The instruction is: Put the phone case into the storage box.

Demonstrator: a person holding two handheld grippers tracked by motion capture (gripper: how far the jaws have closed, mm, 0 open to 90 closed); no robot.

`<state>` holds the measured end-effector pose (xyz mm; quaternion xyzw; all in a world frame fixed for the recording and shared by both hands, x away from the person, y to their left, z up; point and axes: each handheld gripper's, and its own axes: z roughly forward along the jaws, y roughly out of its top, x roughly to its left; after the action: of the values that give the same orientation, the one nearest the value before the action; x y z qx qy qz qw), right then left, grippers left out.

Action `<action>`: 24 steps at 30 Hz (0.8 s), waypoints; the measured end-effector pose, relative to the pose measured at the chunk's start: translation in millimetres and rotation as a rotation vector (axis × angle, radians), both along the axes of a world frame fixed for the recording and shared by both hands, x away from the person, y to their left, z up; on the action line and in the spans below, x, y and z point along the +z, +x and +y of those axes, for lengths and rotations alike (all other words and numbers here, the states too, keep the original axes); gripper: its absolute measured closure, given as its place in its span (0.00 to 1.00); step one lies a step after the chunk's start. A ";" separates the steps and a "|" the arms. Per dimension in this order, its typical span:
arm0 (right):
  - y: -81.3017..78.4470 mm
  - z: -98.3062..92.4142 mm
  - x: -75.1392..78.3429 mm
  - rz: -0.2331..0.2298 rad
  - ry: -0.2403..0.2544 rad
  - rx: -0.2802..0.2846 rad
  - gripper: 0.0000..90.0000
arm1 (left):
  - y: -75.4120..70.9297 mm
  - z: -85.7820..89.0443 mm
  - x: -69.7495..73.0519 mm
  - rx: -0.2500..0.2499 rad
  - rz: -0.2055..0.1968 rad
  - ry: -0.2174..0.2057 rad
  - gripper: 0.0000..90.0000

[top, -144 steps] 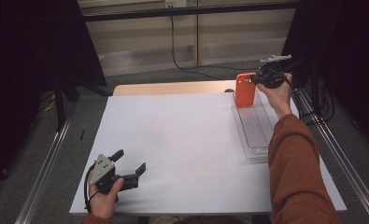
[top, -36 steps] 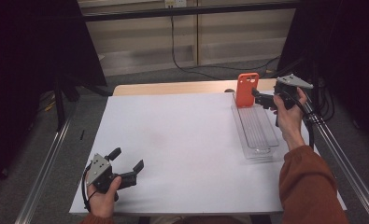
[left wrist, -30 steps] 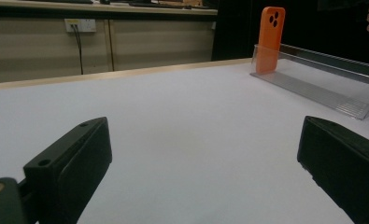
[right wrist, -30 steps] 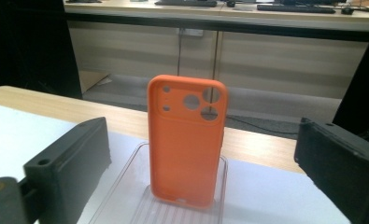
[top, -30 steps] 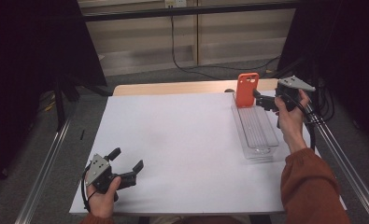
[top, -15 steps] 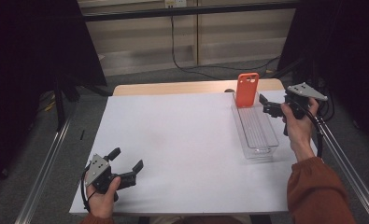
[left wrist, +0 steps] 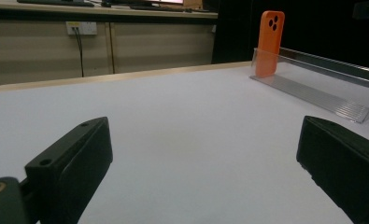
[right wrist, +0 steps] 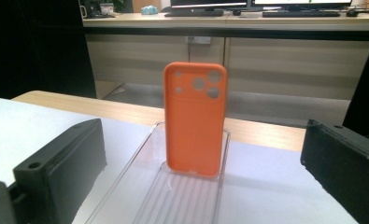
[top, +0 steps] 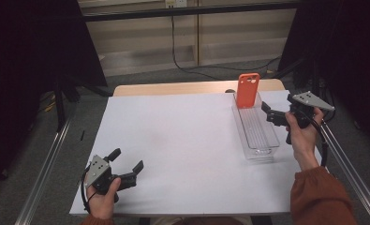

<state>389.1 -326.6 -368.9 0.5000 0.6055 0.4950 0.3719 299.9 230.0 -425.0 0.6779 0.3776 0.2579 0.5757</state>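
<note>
Item: orange phone case (top: 247, 90), stood upright at the far end of a clear ribbed tray (top: 257, 133) near the bench's far right corner. Right gripper (top: 272, 114), jaws apart and empty, had drawn back from the case it held seconds earlier; placement looked finished. Left gripper (top: 126, 165), jaws apart, rested unmoved at the near left corner.

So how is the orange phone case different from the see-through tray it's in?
The orange phone case is solid-coloured; the see-through tray is clear. The case stands upright at the tray's far end; the tray lies flat on the white table. The case has camera holes; the tray's floor is ribbed. Neither is being held.
</note>
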 end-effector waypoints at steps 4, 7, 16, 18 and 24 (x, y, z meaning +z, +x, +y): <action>-6.5 2.9 -2.8 -0.002 -0.005 0.001 0.00 | -0.2 -0.1 0.2 0.004 -0.001 -0.002 0.04; -11.3 4.0 -5.9 0.002 -0.003 0.007 0.00 | 0.0 0.5 0.3 0.006 0.000 -0.001 0.04; -23.7 4.1 -7.3 -0.002 -0.011 0.010 0.00 | -0.5 1.4 0.6 0.005 0.000 0.002 0.04; -26.8 4.7 -7.7 -0.003 -0.012 0.014 0.00 | -0.7 1.3 0.7 0.007 -0.001 0.000 0.04; -36.7 5.5 -9.4 -0.013 -0.018 0.009 0.00 | -1.2 1.8 0.9 0.009 -0.002 0.000 0.04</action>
<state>352.4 -321.1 -378.4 0.4906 0.6096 0.4945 0.3783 298.7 231.8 -424.1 0.6757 0.3801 0.2613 0.5750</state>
